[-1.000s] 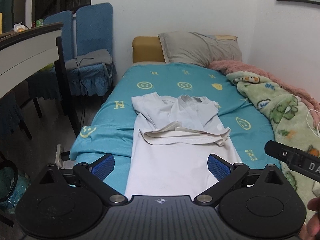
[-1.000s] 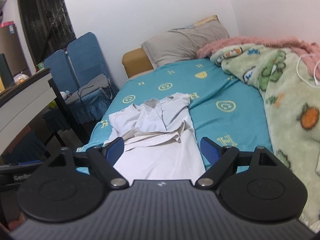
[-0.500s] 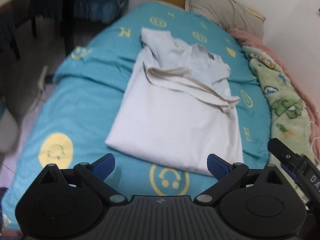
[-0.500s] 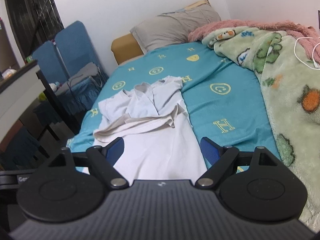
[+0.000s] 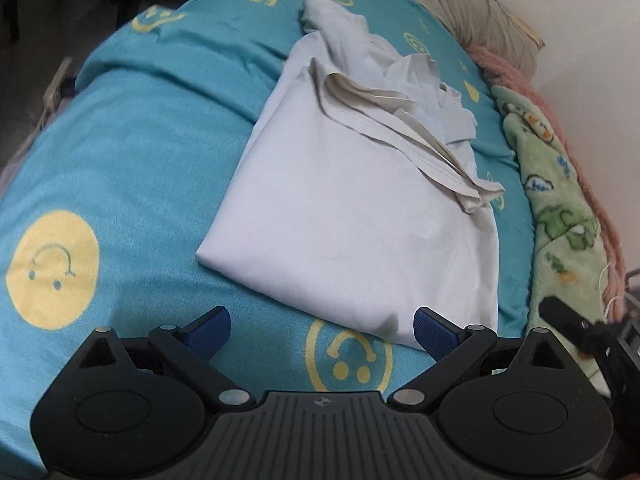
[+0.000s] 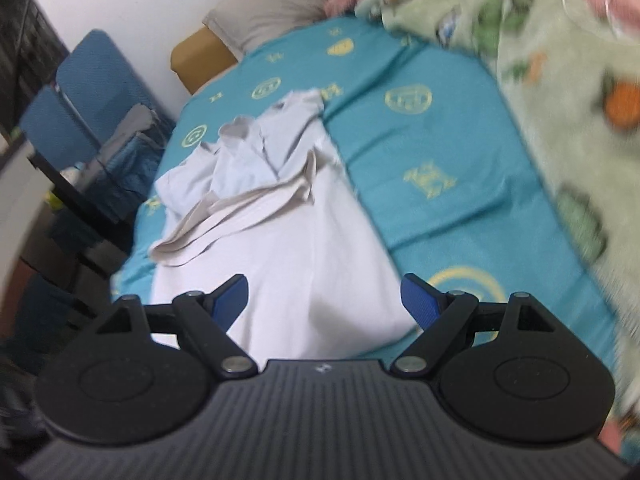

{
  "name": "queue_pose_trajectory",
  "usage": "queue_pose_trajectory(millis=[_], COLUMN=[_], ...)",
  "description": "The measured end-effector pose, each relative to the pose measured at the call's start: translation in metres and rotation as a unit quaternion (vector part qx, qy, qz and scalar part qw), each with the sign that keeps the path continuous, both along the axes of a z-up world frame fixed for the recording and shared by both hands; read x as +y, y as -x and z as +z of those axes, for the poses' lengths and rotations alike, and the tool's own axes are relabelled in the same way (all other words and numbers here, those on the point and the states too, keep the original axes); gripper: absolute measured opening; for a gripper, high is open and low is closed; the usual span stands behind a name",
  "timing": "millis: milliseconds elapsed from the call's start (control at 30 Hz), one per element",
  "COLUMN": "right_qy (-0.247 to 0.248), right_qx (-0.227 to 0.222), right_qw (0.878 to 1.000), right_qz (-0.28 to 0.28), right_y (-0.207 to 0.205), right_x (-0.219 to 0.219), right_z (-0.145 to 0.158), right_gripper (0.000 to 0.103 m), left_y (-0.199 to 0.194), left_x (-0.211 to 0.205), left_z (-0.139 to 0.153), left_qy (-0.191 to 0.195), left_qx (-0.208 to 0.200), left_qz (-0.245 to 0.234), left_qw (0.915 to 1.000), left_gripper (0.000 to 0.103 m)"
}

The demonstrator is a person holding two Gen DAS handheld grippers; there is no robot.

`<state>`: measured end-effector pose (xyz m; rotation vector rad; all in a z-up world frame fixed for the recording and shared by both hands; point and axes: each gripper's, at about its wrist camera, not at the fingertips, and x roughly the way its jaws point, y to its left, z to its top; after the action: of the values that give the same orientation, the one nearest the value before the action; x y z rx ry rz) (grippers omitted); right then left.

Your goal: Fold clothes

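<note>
1. Blue-padded left gripper tilts steeply down over the teal bedsheet, jaws spread wide, nothing between them.
2. Right gripper angles down too, jaws released and empty.
3. White shirt lies partly folded on the sheet, sleeves bunched at its far end toward the grey pillow.
4. From the left wrist view, the shirt's near hem sits just ahead of the right-hand pad, apart from both.
5. From the right wrist view, the shirt fills the gap between the fingers, lying below them.
6. Green blanket borders the sheet.
</note>
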<state>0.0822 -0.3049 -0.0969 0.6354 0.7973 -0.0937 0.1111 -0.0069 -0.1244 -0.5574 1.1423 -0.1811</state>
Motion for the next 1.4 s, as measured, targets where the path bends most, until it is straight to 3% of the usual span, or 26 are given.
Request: queue_pose_trajectory(millis=[100, 300, 400, 600, 667, 800, 867, 933, 1000, 1033, 1167, 1200, 1400], right_qy=[-0.094, -0.167, -0.215, -0.315, -0.321, -0.297, -0.276, -0.268, -0.264, -0.266, -0.247, -0.241, -0.226], right_qx=[0.016, 0.026, 0.034, 0.089, 0.101, 0.091, 0.079, 0.069, 0.064, 0.068, 0.046, 0.04, -0.018], right_qw=[0.995, 0.985, 0.976, 0.944, 0.941, 0.95, 0.955, 0.955, 0.952, 0.951, 0.959, 0.962, 0.969], right_qz=[-0.02, -0.027, -0.009, 0.031, 0.031, -0.025, -0.069, -0.111, -0.142, -0.143, -0.128, -0.124, -0.097], right_y=[0.003, -0.004, -0.011, -0.023, -0.026, -0.021, -0.014, -0.008, -0.004, -0.005, -0.009, -0.01, 0.001], right_x=[-0.015, -0.015, -0.006, 0.021, 0.027, 0.016, 0.004, -0.009, -0.02, -0.021, -0.02, -0.02, -0.022], right_z=[-0.012, -0.026, -0.038, -0.071, -0.077, -0.077, -0.075, -0.074, -0.074, -0.075, -0.064, -0.06, -0.031], right_gripper=[0.085, 0.085, 0.085, 0.085, 0.086, 0.085, 0.075, 0.075, 0.067, 0.061, 0.018, 0.013, 0.008], left_y=[-0.003, -0.013, -0.019, -0.018, -0.019, -0.017, -0.016, -0.014, -0.013, -0.012, -0.007, -0.005, 0.015], left_x=[0.012, 0.029, 0.034, 0.039, 0.039, 0.042, 0.042, 0.043, 0.043, 0.043, 0.045, 0.044, 0.044], left_z=[-0.008, -0.015, -0.019, -0.024, -0.025, -0.021, -0.017, -0.009, -0.002, 0.002, 0.013, 0.016, 0.043], left_qy=[0.05, 0.113, 0.128, 0.124, 0.114, 0.123, 0.131, 0.144, 0.16, 0.167, 0.2, 0.201, 0.168], left_qx=[0.012, -0.004, -0.013, -0.02, -0.02, -0.041, -0.057, -0.079, -0.104, -0.116, -0.153, -0.161, -0.193], left_qz=[0.031, 0.09, 0.112, 0.132, 0.134, 0.133, 0.131, 0.128, 0.124, 0.121, 0.117, 0.114, 0.105], left_qw=[0.9982, 0.9895, 0.9853, 0.9833, 0.9842, 0.9826, 0.981, 0.9781, 0.9737, 0.9717, 0.9607, 0.9596, 0.9611], left_gripper=[0.1, 0.093, 0.082, 0.048, 0.032, 0.015, 0.012, 0.011, 0.01, 0.01, 0.008, 0.007, 0.006])
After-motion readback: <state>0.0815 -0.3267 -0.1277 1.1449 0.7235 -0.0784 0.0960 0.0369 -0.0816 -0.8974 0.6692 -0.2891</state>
